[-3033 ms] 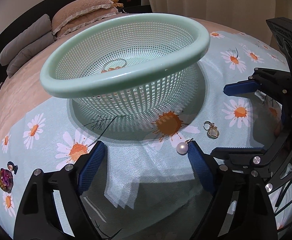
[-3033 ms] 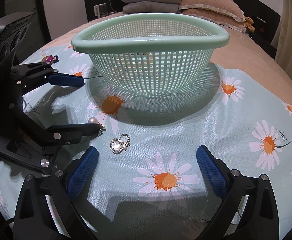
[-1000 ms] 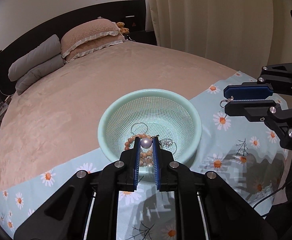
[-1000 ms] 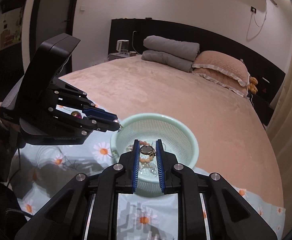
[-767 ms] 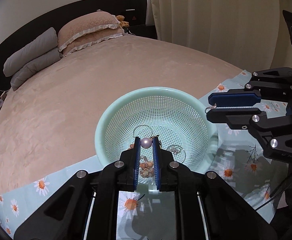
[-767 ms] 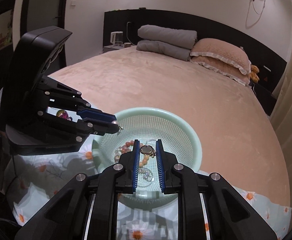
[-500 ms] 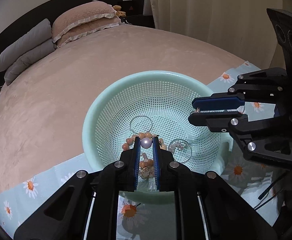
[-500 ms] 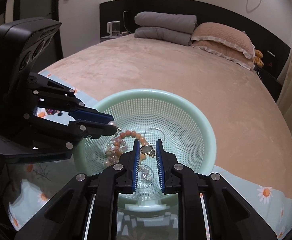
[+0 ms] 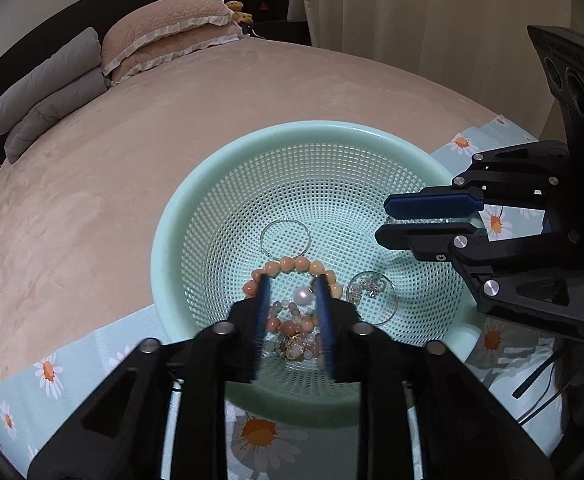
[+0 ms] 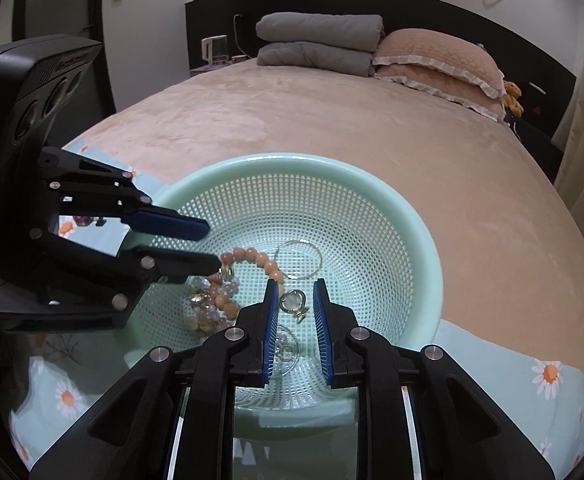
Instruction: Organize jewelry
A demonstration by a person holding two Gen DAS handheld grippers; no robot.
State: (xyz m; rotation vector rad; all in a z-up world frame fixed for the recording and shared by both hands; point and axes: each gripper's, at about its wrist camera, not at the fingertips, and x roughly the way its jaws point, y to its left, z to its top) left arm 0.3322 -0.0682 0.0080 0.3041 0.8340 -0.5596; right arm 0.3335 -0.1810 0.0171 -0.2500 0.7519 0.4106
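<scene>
Both claws hang over the mint-green perforated plastic basket (image 9: pixel 180 216), jaws just opened. Between the left gripper (image 9: pixel 290 280) pads a round white pearl (image 9: pixel 303 295) sits loose; between the right gripper (image 10: pixel 295 286) pads, a crystal charm (image 10: pixel 292 303). Below lie a peach bead bracelet (image 9: pixel 292 265) and wire hoop (image 9: pixel 285 238). Behind spreads a plush bedspread (image 9: pixel 112 168).
</scene>
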